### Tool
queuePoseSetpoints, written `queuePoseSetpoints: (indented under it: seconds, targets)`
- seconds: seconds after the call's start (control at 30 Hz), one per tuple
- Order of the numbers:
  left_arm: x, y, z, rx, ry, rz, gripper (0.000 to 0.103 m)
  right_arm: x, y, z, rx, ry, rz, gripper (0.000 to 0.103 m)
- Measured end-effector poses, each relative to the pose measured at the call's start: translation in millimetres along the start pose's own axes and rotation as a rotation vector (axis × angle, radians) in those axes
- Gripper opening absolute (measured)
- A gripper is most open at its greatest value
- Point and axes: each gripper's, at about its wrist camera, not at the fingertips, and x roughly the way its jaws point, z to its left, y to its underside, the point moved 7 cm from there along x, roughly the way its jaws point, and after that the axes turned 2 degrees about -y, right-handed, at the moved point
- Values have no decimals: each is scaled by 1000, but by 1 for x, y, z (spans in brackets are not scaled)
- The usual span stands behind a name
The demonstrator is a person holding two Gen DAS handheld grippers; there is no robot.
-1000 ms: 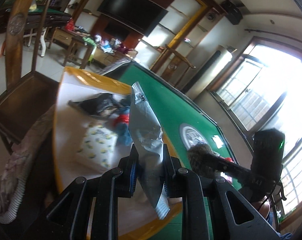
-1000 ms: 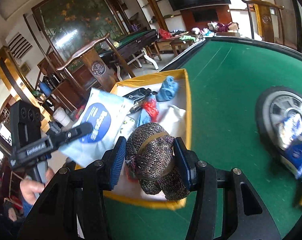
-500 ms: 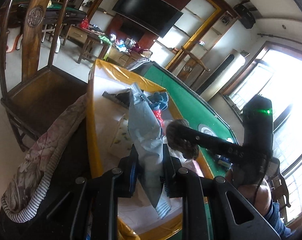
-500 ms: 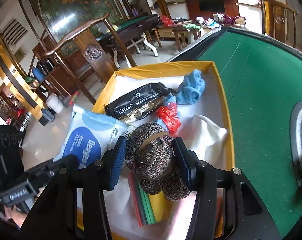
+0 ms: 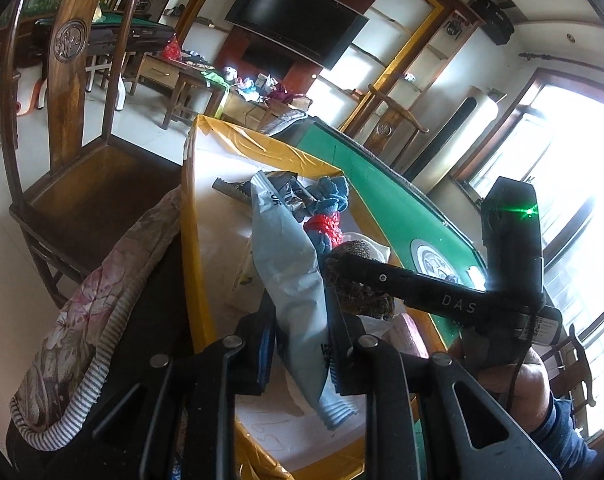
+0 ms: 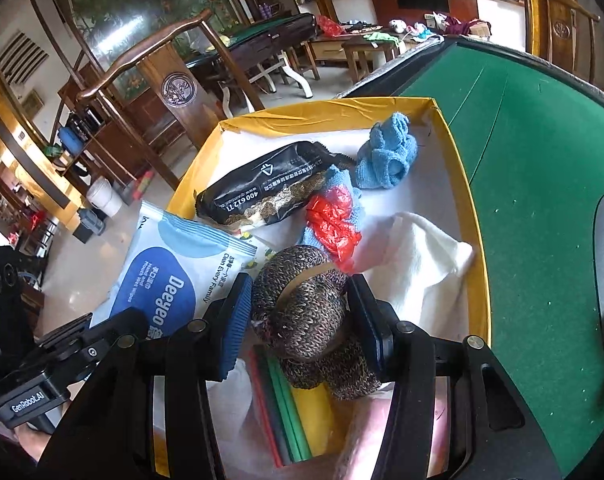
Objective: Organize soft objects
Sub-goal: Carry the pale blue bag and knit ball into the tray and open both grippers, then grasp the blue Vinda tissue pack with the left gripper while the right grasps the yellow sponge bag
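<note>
Nearest, the right gripper (image 6: 300,320) clamps a rolled bundle of brown-and-black knitted fabric (image 6: 302,312) between its blue pads just above the near end of the yellow-rimmed, white-lined cardboard box (image 6: 458,168), while beside it the left gripper (image 5: 302,344) pinches a pale blue-and-white flat packet of wet wipes (image 5: 290,276) upright over the same box. Deeper in the box lie a white cloth (image 6: 418,252), a crumpled red plastic bag (image 6: 334,224), a black snack packet (image 6: 262,196) and, farthest, a light blue knitted bundle (image 6: 388,152), all on the green felt table (image 6: 534,152).

Snack packet (image 6: 262,194) inside box (image 6: 460,168)
</note>
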Motion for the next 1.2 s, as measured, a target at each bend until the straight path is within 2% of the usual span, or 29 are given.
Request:
queuePoseSetpoints:
  seconds: [0.23, 0.4, 0.53, 0.73, 0.83, 1.03, 1.2]
  targets:
    - [-7, -1, -8, 27, -36, 1, 36, -6, 0, 1, 0, 1, -8, 51]
    - [-17, -7, -11, 46, -54, -32, 41, -15, 0, 1, -1, -11, -31, 51]
    - [-26, -11, -14, 50, -59, -58, 42, -23, 1, 1, 10, -44, -38, 51]
    - [-35, -14, -23, 63, -59, -79, 43, -40, 14, -1, 58, -157, -37, 51]
    - [-35, -12, -35, 81, -45, -75, 46, -54, 23, -6, 64, -165, -53, 51]
    - [-27, -7, -67, 147, -11, -52, 51, -95, 45, -36, 114, -176, -116, 50]
    - [-14, 1, -100, 203, 22, -8, 60, -146, 63, -85, 181, -140, -204, 50]
